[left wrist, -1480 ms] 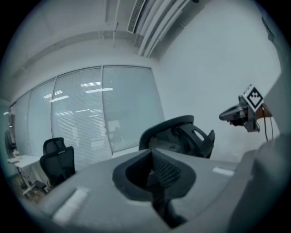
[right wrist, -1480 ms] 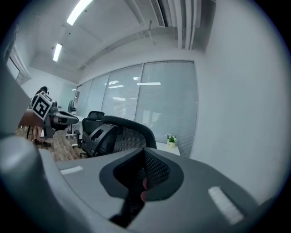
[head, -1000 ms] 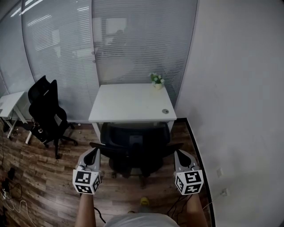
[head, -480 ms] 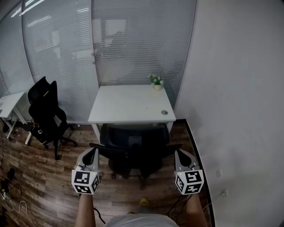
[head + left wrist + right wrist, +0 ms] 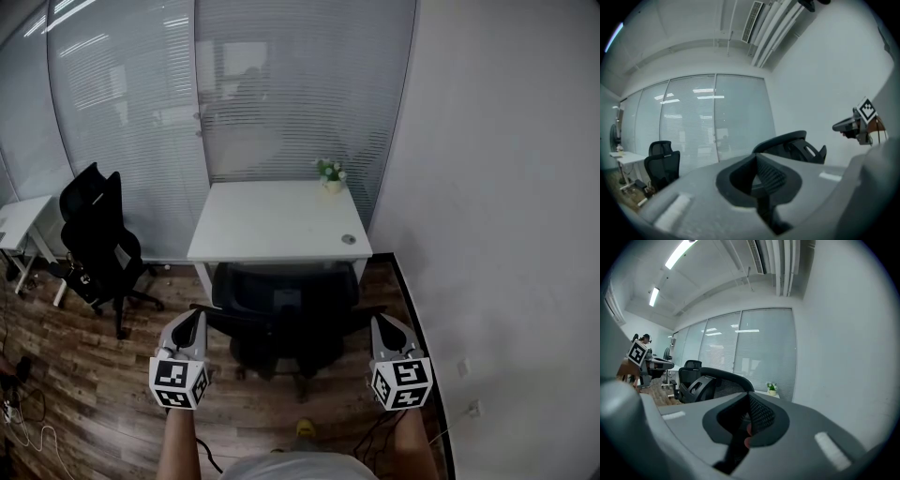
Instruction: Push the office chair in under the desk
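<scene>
The black office chair (image 5: 286,309) stands with its back toward me, its seat partly beneath the white desk (image 5: 279,220). My left gripper (image 5: 199,319) hangs just left of the chair's back, shut and empty. My right gripper (image 5: 378,323) hangs just right of it, also shut and empty. Neither visibly touches the chair. In the left gripper view the shut jaws (image 5: 757,155) point level, with the chair's back (image 5: 792,145) to the right and the right gripper (image 5: 855,124) beyond. In the right gripper view the shut jaws (image 5: 749,394) point past the chair (image 5: 712,383).
A small potted plant (image 5: 330,171) sits at the desk's far right corner. A second black chair (image 5: 98,234) and a white table (image 5: 19,225) stand at the left. Glass partitions with blinds (image 5: 281,94) lie behind, a white wall (image 5: 506,187) at the right. Cables (image 5: 23,403) lie on the wood floor.
</scene>
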Demonstrator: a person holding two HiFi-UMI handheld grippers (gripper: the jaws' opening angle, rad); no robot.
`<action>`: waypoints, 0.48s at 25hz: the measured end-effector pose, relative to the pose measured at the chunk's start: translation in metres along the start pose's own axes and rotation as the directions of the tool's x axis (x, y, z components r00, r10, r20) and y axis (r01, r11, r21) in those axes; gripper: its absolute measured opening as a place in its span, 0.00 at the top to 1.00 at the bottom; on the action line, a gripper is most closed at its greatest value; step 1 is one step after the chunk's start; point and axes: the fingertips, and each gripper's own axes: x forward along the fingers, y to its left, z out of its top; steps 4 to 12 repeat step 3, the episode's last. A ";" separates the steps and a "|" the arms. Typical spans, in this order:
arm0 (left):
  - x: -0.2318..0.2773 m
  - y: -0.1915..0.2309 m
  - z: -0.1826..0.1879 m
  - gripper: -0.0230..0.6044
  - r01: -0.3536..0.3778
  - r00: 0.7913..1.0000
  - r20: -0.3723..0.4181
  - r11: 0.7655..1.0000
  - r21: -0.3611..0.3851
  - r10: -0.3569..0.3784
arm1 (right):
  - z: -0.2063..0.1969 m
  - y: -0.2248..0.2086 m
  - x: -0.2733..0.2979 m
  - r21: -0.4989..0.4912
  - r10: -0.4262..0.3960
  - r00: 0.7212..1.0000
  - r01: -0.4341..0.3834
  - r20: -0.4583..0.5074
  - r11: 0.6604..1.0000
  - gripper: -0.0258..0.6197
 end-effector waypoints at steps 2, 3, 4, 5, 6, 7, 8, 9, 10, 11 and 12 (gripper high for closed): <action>0.000 0.000 0.000 0.97 0.000 1.000 -0.002 1.000 0.008 0.000 | 0.000 0.000 0.000 0.001 0.001 1.000 -0.001 0.000 1.000 0.96; 0.000 -0.001 0.001 0.97 -0.001 1.000 -0.003 1.000 0.012 0.001 | 0.001 0.001 0.001 0.002 0.002 1.000 -0.002 0.000 1.000 0.96; 0.000 -0.001 0.001 0.97 -0.001 1.000 -0.003 1.000 0.012 0.001 | 0.001 0.001 0.001 0.002 0.002 1.000 -0.002 0.000 1.000 0.96; 0.000 -0.001 0.001 0.97 -0.001 1.000 -0.003 1.000 0.012 0.001 | 0.001 0.001 0.001 0.002 0.002 1.000 -0.002 0.000 1.000 0.96; 0.000 -0.001 0.001 0.97 -0.001 1.000 -0.003 1.000 0.012 0.001 | 0.001 0.001 0.001 0.002 0.002 1.000 -0.002 0.000 1.000 0.96; 0.000 -0.001 0.001 0.97 -0.001 1.000 -0.003 1.000 0.012 0.001 | 0.001 0.001 0.001 0.002 0.002 1.000 -0.002 0.000 1.000 0.96; 0.000 -0.001 0.001 0.97 -0.001 1.000 -0.003 1.000 0.012 0.001 | 0.001 0.001 0.001 0.002 0.002 1.000 -0.002 0.000 1.000 0.96; 0.000 -0.001 0.001 0.97 -0.001 1.000 -0.003 1.000 0.012 0.001 | 0.001 0.001 0.001 0.002 0.002 1.000 -0.002 0.000 1.000 0.96; 0.000 -0.001 0.001 0.97 -0.001 1.000 -0.003 1.000 0.012 0.001 | 0.001 0.001 0.001 0.002 0.002 1.000 -0.002 0.000 1.000 0.96; 0.000 -0.001 0.001 0.97 -0.001 1.000 -0.003 1.000 0.012 0.001 | 0.001 0.001 0.001 0.002 0.002 1.000 -0.002 0.000 1.000 0.96; 0.000 -0.001 0.001 0.97 -0.001 1.000 -0.003 1.000 0.012 0.001 | 0.001 0.001 0.001 0.002 0.002 1.000 -0.002 0.000 1.000 0.96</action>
